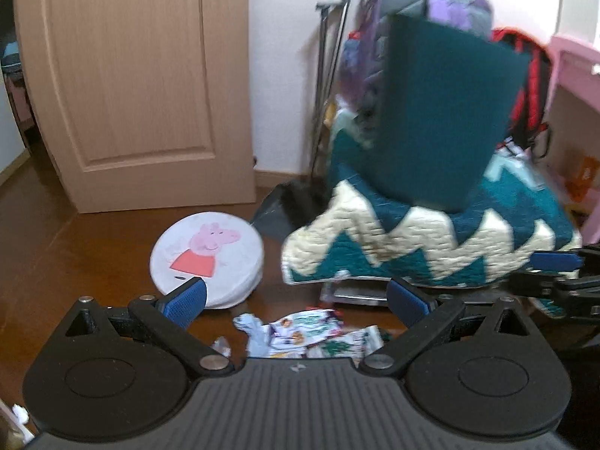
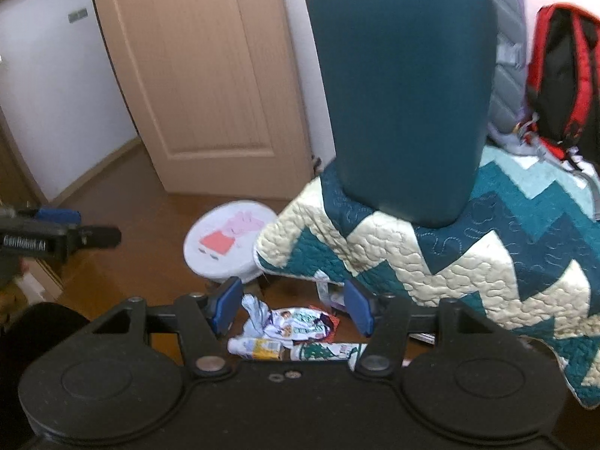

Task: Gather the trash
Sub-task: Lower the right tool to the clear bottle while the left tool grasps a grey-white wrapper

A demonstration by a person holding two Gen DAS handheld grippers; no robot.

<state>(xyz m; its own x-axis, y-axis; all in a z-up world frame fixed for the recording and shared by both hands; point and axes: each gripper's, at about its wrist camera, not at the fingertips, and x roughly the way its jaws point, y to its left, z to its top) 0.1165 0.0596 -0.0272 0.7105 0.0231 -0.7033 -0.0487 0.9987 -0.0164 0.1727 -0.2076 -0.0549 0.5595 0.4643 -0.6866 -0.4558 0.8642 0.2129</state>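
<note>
A: Where is the trash for your left gripper [image 1: 296, 302]?
B: Its jaws stand wide; the wrappers [image 1: 318, 332] lie on the floor just below, between the fingers.
A: And your right gripper [image 2: 293, 309]?
B: Also wide and holding nothing, with the same wrappers [image 2: 296, 324] between its fingers.

Soft even indoor light, motion blur throughout, fisheye bending at edges.
</note>
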